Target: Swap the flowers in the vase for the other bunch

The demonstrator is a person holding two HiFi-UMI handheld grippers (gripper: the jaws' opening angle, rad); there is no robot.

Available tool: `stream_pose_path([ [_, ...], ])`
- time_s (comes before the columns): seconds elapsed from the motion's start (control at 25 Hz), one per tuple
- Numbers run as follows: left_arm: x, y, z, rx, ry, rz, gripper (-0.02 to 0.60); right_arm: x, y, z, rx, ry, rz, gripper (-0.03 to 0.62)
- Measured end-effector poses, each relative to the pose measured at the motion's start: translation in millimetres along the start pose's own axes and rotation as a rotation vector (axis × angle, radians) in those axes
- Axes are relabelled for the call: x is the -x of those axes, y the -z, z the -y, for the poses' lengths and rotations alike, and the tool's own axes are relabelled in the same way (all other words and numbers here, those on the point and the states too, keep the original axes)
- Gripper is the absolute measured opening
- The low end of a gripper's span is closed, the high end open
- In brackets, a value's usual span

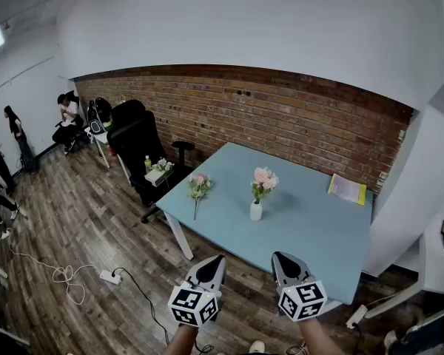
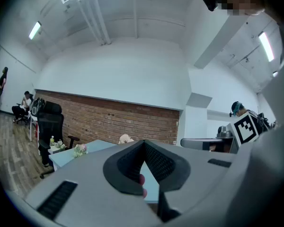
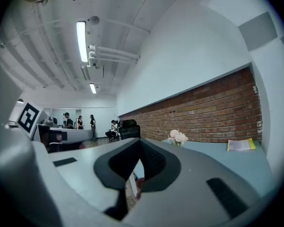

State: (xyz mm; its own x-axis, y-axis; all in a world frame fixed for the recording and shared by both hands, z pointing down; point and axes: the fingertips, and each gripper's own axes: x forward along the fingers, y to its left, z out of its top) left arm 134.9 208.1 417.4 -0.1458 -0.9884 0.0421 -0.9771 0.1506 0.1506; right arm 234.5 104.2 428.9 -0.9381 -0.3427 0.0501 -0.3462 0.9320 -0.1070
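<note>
Approach stage: swap not begun. Left gripper [image 1: 215, 260] and right gripper [image 1: 282, 258] are both held level at the near edge of the blue table [image 1: 318, 235]. Each has its jaws pressed together on nothing, as both gripper views confirm.

- White vase [image 1: 256, 211] stands upright mid-table at 12 o'clock from the grippers, well apart from them. The pink flowers [image 1: 265, 177] are in it.
- Spare bunch [image 1: 200, 186] lies flat on the table at 10 o'clock from the vase, near it but not touching. Its stem points toward the near edge.

Next move, as I judge it: close in on the table, spread one pair of jaws, and pinch the vase stems low. The other gripper likely has to steady the vase, which looks narrow and tippy, while the stems are lifted straight up.

Surroundings:
- Yellow booklet [image 1: 347, 189] at 2 o'clock from the vase, clear of the work.
- Black office chair [image 1: 137, 143] at 10 o'clock, off the table's left corner. Just beside it is a small white stand [image 1: 161, 177] carrying a green bottle and more blooms.
- Power strip [image 1: 109, 276] and its cable on the wood floor at 9 o'clock from the left gripper.
- People far left by the wall.

Nothing blocks the reach to the vase.
</note>
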Motion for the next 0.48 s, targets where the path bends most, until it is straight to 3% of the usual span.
stream_pose_path([
  [0.48, -22.8, 5.0, 7.0, 0.006, -0.014, -0.018, 0.000, -6.8, 2.0, 22.8, -0.028, -0.024, -0.001, 0.012],
])
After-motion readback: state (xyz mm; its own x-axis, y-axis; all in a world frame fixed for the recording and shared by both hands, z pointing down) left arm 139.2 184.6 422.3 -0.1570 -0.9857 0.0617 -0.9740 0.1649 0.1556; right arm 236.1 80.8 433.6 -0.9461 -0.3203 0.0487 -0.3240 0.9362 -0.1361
